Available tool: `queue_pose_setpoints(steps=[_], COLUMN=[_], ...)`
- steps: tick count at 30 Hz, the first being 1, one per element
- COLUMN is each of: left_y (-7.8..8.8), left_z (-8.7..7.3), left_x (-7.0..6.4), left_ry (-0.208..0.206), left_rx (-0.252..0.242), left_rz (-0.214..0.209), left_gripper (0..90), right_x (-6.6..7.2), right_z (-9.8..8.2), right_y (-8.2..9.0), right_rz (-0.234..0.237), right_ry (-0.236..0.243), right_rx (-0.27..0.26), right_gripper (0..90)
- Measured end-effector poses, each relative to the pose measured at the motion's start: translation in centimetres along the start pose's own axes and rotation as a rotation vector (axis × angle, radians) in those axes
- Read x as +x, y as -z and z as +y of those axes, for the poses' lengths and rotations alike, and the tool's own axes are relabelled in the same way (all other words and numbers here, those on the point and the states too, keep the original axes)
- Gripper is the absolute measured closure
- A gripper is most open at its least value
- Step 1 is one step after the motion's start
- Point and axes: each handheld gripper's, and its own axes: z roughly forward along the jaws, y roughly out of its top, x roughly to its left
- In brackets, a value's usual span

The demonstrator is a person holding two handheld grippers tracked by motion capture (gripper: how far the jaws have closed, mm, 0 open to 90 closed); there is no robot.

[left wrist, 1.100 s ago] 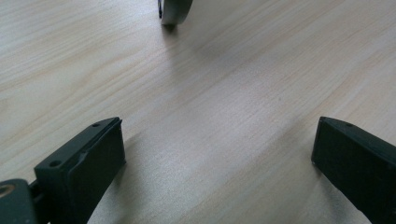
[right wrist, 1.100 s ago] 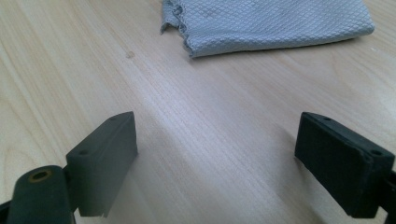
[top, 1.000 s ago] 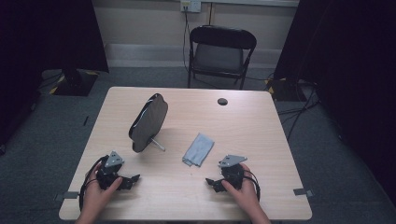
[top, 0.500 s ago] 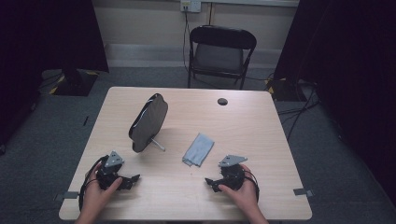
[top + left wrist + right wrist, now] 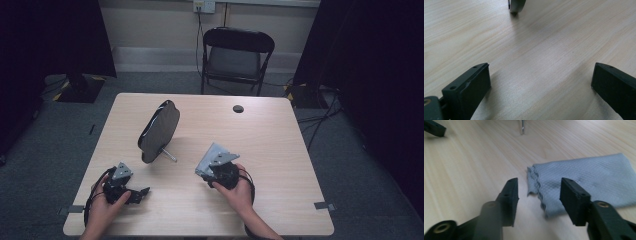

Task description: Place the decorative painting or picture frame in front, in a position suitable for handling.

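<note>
Approach step: the right gripper [image 5: 539,192], jaws just narrowing yet unclamped, straddles the near corner of the folded grey woven cloth [image 5: 586,180] mid-counter; next, close on it. Left gripper [image 5: 539,85] rests open near the front-left edge.

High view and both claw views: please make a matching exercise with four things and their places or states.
1 grey cloth
2 round mirror
3 left claw
4 folding chair

a stands tilted on the table
b jaws wide apart over bare wood
c behind the table's far edge
d lies flat, its corner between the right claw's jaws

Pairs: 1-d, 2-a, 3-b, 4-c
</note>
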Motion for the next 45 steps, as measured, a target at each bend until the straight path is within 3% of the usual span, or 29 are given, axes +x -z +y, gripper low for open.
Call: queue_pose_setpoints(steps=[6, 12, 20, 27, 30, 34, 36, 37, 40, 43, 45], left_y=[0.0, 0.0, 0.0, 0.0, 0.0, 0.0, 0.0, 0.0, 0.0, 0.0, 0.0], left_z=[0.0, 0.0, 0.0, 0.0, 0.0, 0.0, 0.0, 0.0, 0.0, 0.0, 0.0], left_x=[0.0, 0.0, 0.0, 0.0, 0.0, 0.0, 0.0, 0.0, 0.0, 0.0, 0.0], left_ry=[0.000, -0.001, -0.006, -0.007, -0.008, -0.006, -0.006, -0.010, -0.009, -0.012, -0.013], left_rx=[0.000, 0.001, 0.004, 0.004, 0.004, 0.003, 0.004, 0.007, 0.006, 0.009, 0.009], left_rz=[0.001, 0.001, -0.002, -0.003, -0.001, -0.001, -0.001, -0.001, -0.002, -0.005, -0.008], left_gripper=[1.9, 1.7, 1.2, 1.2, 1.2, 1.1, 1.1, 1.1, 0.8, 0.4, 0.2], right_x=[0.3, 0.2, 0.3, 0.0, -0.3, -1.1, -1.3, -1.8, -2.8, -3.2, -3.3], right_z=[1.1, 1.4, 0.4, -2.0, -2.9, -4.2, -4.3, -4.0, -3.0, -2.6, -2.7], right_y=[-2.8, -3.3, -1.4, 1.2, 2.5, 4.7, 5.1, 5.7, 5.3, 4.4, 2.7], right_rz=[0.003, 0.039, 0.068, 0.066, 0.050, 0.022, 0.020, -0.008, -0.036, -0.047, -0.040], right_ry=[0.066, 0.060, 0.081, 0.093, 0.083, 0.022, 0.013, 0.009, -0.021, -0.031, -0.043], right_rx=[0.031, 0.036, 0.073, 0.099, 0.121, 0.136, 0.119, 0.074, 0.029, 0.038, 0.065], right_gripper=[62.0, 62.8, 58.0, 52.4, 51.7, 49.7, 48.6, 46.6, 46.8, 47.0, 44.4])
